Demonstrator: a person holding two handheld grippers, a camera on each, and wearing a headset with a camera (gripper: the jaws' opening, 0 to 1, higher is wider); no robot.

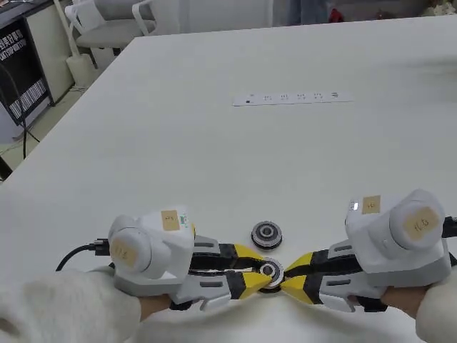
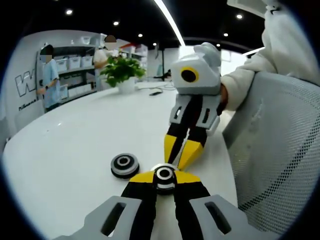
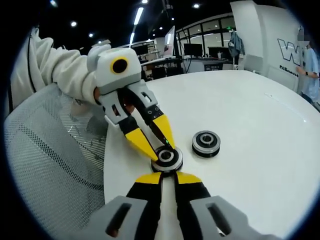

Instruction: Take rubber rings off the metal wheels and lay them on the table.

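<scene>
A small metal wheel point(image 1: 269, 269) with a black rubber ring sits near the table's front edge, between both grippers. My left gripper point(image 1: 261, 271) comes in from the left, its yellow tips shut on the wheel point(image 2: 165, 175). My right gripper point(image 1: 283, 279) comes in from the right. In the right gripper view its tips point(image 3: 167, 176) are closed together at the near rim of the wheel point(image 3: 167, 158), on the black ring. A second wheel point(image 1: 266, 233) with its ring on lies flat just beyond, untouched.
A white power strip point(image 1: 291, 97) lies farther back on the white table point(image 1: 214, 157). White chairs point(image 1: 107, 25) stand past the far left corner. A grey mesh chair back point(image 2: 280, 150) is close behind the near table edge.
</scene>
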